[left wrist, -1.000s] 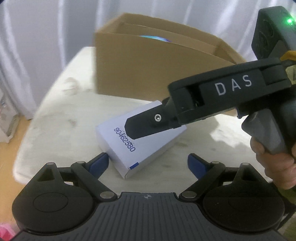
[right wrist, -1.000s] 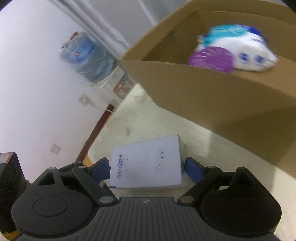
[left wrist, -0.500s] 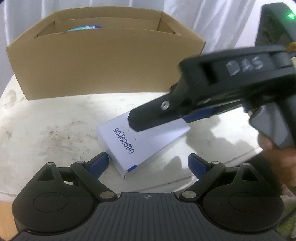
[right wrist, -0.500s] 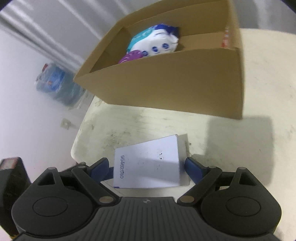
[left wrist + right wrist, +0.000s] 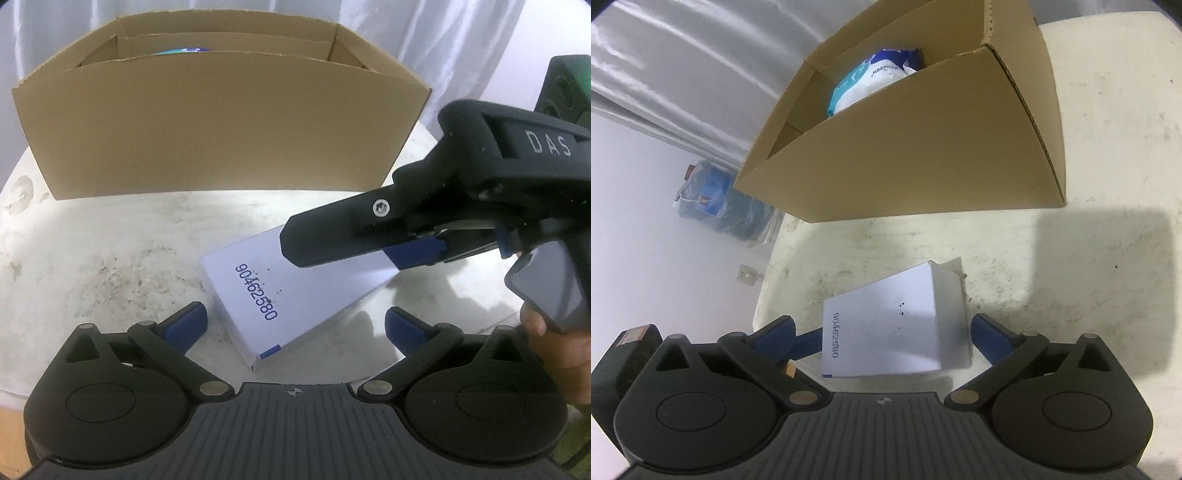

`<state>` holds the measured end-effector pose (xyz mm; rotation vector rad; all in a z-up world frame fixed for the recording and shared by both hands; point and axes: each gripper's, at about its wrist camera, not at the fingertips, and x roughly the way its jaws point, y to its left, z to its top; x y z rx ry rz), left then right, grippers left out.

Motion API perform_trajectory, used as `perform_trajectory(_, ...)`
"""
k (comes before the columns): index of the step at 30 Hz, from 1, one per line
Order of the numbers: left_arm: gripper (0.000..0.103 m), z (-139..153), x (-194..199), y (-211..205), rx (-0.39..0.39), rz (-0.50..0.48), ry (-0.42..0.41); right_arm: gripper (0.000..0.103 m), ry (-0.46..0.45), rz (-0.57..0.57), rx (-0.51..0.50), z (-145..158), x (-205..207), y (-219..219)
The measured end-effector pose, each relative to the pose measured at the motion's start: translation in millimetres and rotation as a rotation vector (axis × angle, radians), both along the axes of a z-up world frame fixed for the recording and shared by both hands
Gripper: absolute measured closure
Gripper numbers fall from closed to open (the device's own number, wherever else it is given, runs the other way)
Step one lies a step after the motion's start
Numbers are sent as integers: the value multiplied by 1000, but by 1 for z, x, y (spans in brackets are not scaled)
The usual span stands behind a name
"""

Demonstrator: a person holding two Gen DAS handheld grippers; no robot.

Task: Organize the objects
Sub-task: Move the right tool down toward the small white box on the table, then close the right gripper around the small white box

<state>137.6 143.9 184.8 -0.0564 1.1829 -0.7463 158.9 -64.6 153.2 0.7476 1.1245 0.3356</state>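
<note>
1. While both grippers hover over it, a white box (image 5: 291, 291) printed with a blue number lies flat on the pale, stained desk (image 5: 92, 258), just in front of a cardboard box (image 5: 221, 125).
2. The left gripper (image 5: 293, 326) is spread wide, its jaws having just been opening; the white box's near corner sits between its blue fingers (image 5: 184, 326) without touching either.
3. The right gripper (image 5: 882, 334) is also released and has just been opening; the white box lies between its fingers (image 5: 991, 338), a narrow gap showing at each side.
4. In the left wrist view, the right gripper's dark finger reaches over the white box's far right corner.
5. Bare desk lies open to the left of the white box and between it and the cardboard box.
6. The desk's rounded edge runs close past the white box's near side.
7. Inside the cardboard box, behind its front wall, rests a white and blue packet (image 5: 871, 81).
</note>
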Motion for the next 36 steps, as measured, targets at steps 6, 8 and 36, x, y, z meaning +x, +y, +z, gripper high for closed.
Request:
perform_trajectory(6,0,0,-8,13,-46,-3,-10,0,-18,-19,11,0,-5,-3)
perform_trajectory(8,0,-1,-10,18,-62,0,-7,0,-26,-22,15,-1,-7,-4)
perform_trajectory(36,0,-2,-9,43,-140,9,45,0,-26,-47,65,-4,-11,-13)
